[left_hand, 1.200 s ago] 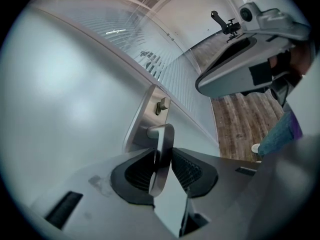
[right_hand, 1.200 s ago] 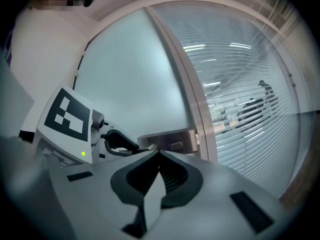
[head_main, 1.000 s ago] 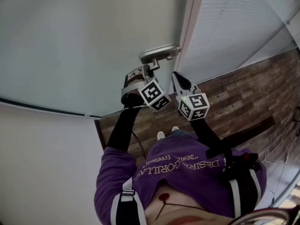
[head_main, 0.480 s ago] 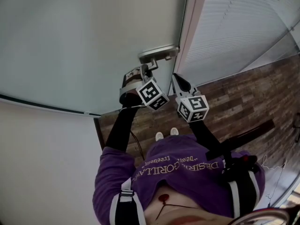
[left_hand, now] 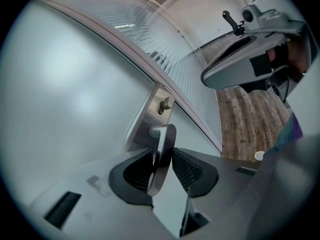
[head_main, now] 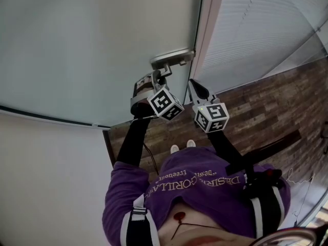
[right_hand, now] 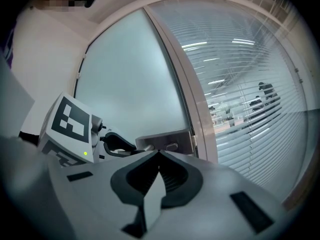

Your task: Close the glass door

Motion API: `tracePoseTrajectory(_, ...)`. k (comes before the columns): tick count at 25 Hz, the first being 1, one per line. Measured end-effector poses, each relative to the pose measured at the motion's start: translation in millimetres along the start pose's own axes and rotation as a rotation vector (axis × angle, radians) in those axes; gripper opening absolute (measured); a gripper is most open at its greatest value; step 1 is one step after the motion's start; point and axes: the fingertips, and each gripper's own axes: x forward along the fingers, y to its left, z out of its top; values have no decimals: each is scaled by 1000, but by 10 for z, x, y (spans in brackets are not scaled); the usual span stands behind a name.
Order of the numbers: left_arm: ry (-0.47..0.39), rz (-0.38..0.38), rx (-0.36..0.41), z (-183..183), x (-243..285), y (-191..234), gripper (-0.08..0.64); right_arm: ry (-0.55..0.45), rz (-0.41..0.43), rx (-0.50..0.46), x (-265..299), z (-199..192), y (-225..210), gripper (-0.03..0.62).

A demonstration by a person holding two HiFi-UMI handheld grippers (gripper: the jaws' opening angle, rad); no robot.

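Left gripper [left_hand: 162, 154] clamps the door handle [left_hand: 166, 134], jaws just easing wider (right gripper [right_hand: 159, 154] beside the handle, pinched together, empty)

Your left gripper [head_main: 163, 77] sits right at 6 o'clock of the door handle [head_main: 173, 58], with the lever dropping between jaws that have just been opening. Your right gripper [head_main: 191, 84] hangs at its 3 o'clock, off the handle. The frosted glass door [head_main: 92, 45] fills 10 o'clock, the blinds [head_main: 256, 29] are at 2 and the wood floor [head_main: 266, 111] at 4.
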Motion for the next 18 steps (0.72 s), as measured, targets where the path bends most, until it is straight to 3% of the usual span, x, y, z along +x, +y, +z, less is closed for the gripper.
tracePoseTrajectory(12,-44,64,-92,-1,11,65,129,-7,-6,-12,6,32,-19,-9)
tracePoseTrajectory(18,-49,52,-153,4,29,71,138,-1,-8,-12,-7,19,-42,-9)
